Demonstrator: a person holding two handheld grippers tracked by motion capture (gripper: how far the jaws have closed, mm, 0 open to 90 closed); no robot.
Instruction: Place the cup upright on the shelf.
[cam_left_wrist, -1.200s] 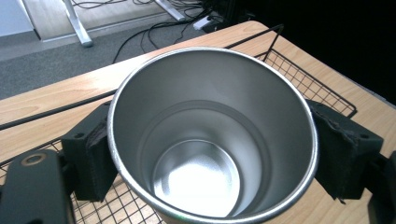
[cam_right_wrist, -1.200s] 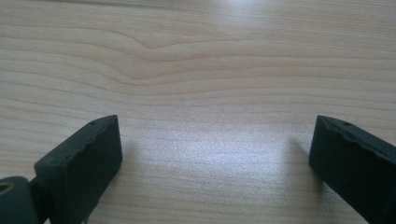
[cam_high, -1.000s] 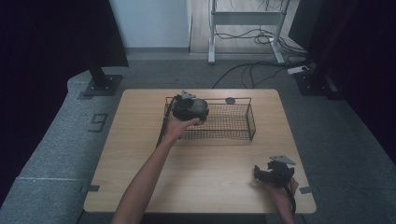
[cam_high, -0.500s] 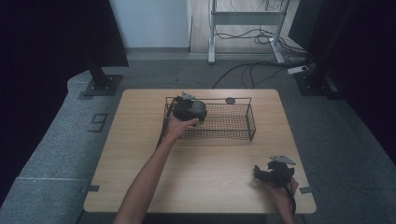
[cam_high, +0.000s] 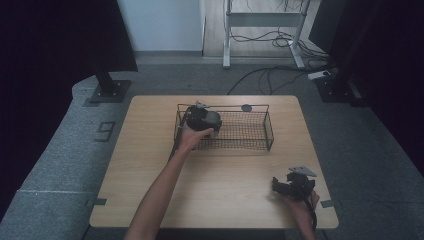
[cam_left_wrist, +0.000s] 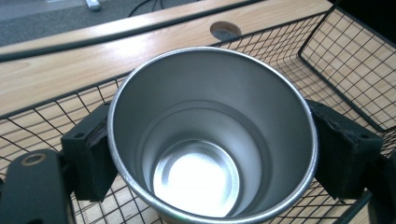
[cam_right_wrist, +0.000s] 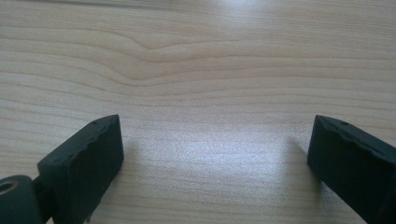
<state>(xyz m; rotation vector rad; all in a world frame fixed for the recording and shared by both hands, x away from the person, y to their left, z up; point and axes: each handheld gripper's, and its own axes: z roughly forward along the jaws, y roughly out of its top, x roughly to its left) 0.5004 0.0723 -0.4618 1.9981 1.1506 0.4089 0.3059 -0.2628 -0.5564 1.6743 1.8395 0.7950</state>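
left gripper pinches the steel cup above the wire basket; releasing early risks tipping. right gripper jaws spread.

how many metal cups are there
1: a steel cup, empty, held between the left gripper's jaws, over the left end of the wire basket. The gripper could hide another there.
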